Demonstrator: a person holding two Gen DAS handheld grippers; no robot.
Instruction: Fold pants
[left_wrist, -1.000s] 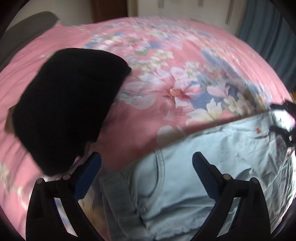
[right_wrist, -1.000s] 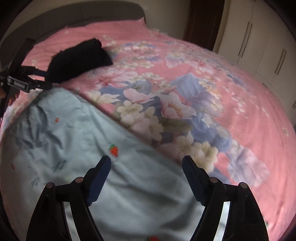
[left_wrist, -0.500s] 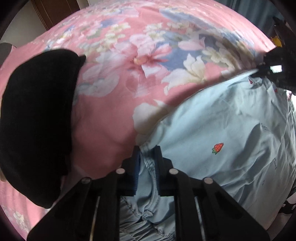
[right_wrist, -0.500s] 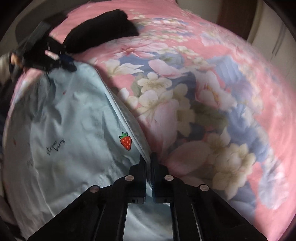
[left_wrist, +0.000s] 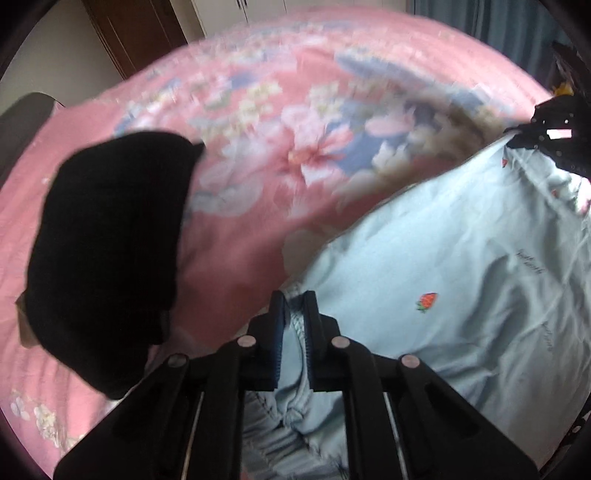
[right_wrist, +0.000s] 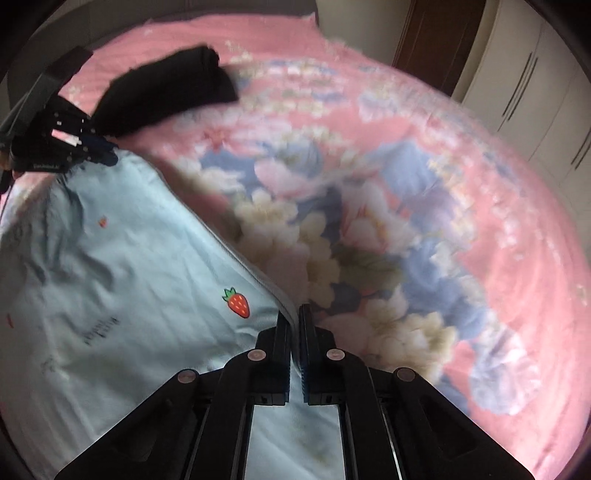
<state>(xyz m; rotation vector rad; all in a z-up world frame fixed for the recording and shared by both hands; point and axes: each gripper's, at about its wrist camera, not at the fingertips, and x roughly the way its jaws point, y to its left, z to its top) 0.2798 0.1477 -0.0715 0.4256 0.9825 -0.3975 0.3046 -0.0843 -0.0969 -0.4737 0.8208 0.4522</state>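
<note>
Two grippers clamped on pale blue pants (left_wrist: 461, 280) spread over a pink floral bedspread (left_wrist: 258, 155), left gripper (left_wrist: 294, 317) pinching the gathered waistband, right gripper (right_wrist: 294, 325) gripping the far edge, black folded garment (left_wrist: 107, 251) beside the pants, white wardrobe doors (right_wrist: 535, 88) behind

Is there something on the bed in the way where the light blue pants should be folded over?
Nothing visible blocks them. The light blue strawberry-print pants lie on the pink floral bedspread; the folded black cloth sits apart, beyond their far corner. Both hand-held grippers already pinch the pants' edge.
</note>
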